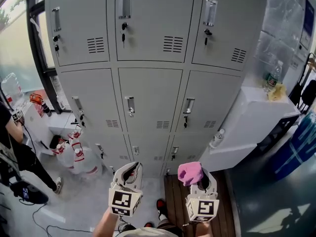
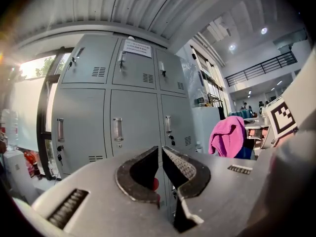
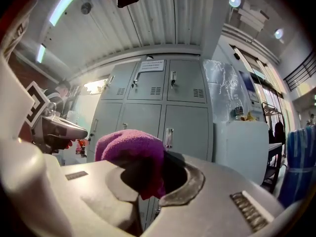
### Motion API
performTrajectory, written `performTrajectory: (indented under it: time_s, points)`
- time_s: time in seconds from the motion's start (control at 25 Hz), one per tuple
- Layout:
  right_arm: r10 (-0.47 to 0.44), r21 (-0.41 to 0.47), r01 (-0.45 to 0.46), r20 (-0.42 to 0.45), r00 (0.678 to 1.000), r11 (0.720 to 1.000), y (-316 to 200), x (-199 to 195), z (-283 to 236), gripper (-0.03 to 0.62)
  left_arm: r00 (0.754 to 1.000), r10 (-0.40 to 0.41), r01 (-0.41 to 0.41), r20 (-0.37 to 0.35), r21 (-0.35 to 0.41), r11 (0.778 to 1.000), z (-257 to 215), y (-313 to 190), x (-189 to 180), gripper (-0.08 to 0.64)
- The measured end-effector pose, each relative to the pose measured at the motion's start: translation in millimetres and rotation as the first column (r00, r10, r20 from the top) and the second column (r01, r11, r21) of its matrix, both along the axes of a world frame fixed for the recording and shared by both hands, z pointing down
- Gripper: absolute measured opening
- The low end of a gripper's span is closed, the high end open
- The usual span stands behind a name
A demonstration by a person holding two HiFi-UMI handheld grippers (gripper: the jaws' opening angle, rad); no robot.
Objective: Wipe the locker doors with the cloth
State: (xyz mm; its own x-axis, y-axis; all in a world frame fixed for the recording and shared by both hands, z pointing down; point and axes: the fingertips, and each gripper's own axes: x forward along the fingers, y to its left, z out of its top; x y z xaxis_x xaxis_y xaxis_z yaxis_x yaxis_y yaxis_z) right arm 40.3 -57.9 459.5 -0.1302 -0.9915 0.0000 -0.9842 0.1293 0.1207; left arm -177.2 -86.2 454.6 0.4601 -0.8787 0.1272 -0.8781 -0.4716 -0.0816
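Grey steel lockers (image 1: 148,98) fill the wall ahead of you, three columns wide, with a white cabinet (image 1: 256,117) butted against their right side and water bottles (image 1: 74,154) on the floor at the left. Progress looks like zero: the pink cloth (image 1: 190,173) is well apart from every door and none shows a wiped patch, so all doors are left to do. Your right hand-held gripper (image 1: 200,179) is clamped on the cloth, which bunches up over its jaw tips. Your left hand-held gripper (image 1: 129,174) is empty, jaws drawn together to a sliver of a gap. You hold both low in front of you, side by side, jaws aimed at the lower lockers, neither touching anything.
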Motion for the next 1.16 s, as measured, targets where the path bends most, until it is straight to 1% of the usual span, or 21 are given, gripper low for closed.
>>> performTrajectory:
  time_s: [0.16,0.44,0.84,1.16]
  points:
    - [-0.001,-0.010,0.001,0.014,1.000,1.000,13.8,-8.7,4.8,0.051,1.000,0.008,-0.008,0.002,0.003,1.000,1.5,11.9,-5.8,0.046]
    - [0.007,0.010,-0.007,-0.007,1.000,1.000,24.0,-14.0,-1.6,0.051,1.000,0.013,-0.013,0.002,0.007,1.000,-1.6,20.3,-9.8,0.046]
    - [0.015,-0.002,-0.015,-0.007,1.000,1.000,21.7,-12.6,-1.4,0.051,1.000,0.011,-0.011,-0.004,0.012,1.000,-4.0,18.4,-8.8,0.046]
    - [0.007,0.024,-0.007,-0.005,1.000,1.000,20.2,-10.7,-2.2,0.051,1.000,0.006,-0.006,0.002,0.018,1.000,-3.5,18.4,-10.7,0.046]
